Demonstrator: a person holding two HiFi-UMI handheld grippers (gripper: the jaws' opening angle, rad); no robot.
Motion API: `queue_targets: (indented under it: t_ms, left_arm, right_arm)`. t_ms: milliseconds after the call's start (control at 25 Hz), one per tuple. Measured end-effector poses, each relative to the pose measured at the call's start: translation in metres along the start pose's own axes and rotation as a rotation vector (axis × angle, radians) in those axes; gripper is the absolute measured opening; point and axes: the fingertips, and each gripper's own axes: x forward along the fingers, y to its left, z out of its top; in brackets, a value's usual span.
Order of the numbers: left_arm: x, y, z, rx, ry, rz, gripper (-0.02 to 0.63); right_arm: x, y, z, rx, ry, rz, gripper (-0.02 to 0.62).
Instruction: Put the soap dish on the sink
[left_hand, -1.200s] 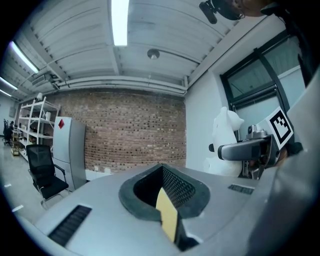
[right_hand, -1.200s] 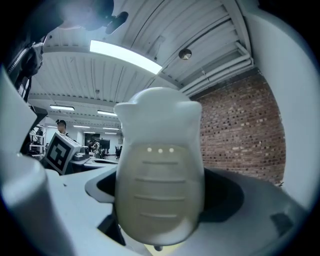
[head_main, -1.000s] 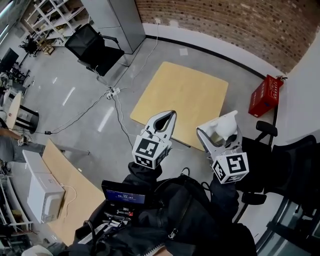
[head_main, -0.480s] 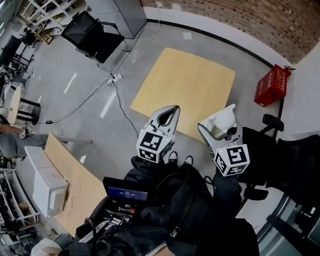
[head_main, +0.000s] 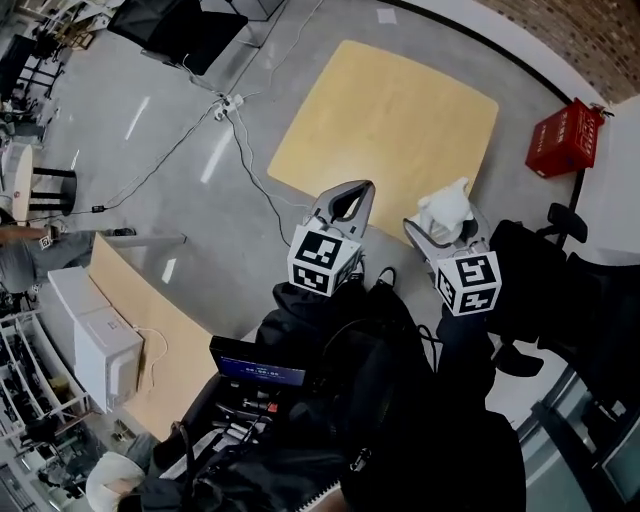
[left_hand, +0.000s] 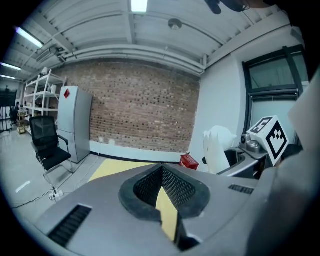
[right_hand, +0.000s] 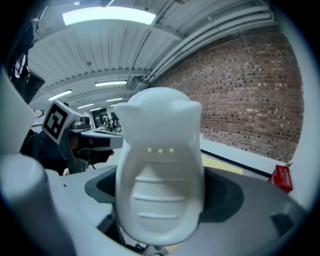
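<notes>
Left gripper (left_hand: 161, 172), fingers (left_hand: 178, 188) closed on nothing, faces a yellow table (left_hand: 113, 169) and brick wall (left_hand: 145, 115).

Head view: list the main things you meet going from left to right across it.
white box on the wooden desk → left claw, shut and empty → soap dish → red crate. The yellow table is left out, because it spans behind both grippers.
</notes>
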Motion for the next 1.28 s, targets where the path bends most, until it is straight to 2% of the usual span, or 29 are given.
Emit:
queue_targets:
  t_ms: [400,760,1080,1280]
  left_arm:
    - [0.026,0.040,-0.066,-0.072,0.111,0.030,0.002]
    - [0.050,0.065,-0.131,-0.122,0.277,0.037,0.002]
    - [0.060,0.068,-0.180,-0.138,0.449,0.021,0.002]
    - [0.059,0.071,-0.193,-0.132,0.483,0.032,0.002]
  right_arm:
    - [0.089,-0.022,-0.089,-0.077,0.277,0.037,0.485]
    - [0.139,-0.034,-0.170,-0.174,0.538,0.112,0.485]
    - [0.159,-0.053,-0.222,-0.359,0.787,0.173,0.485]
    - [0.165,-0.062,-0.252,-0.528,0.966,0.236,0.485]
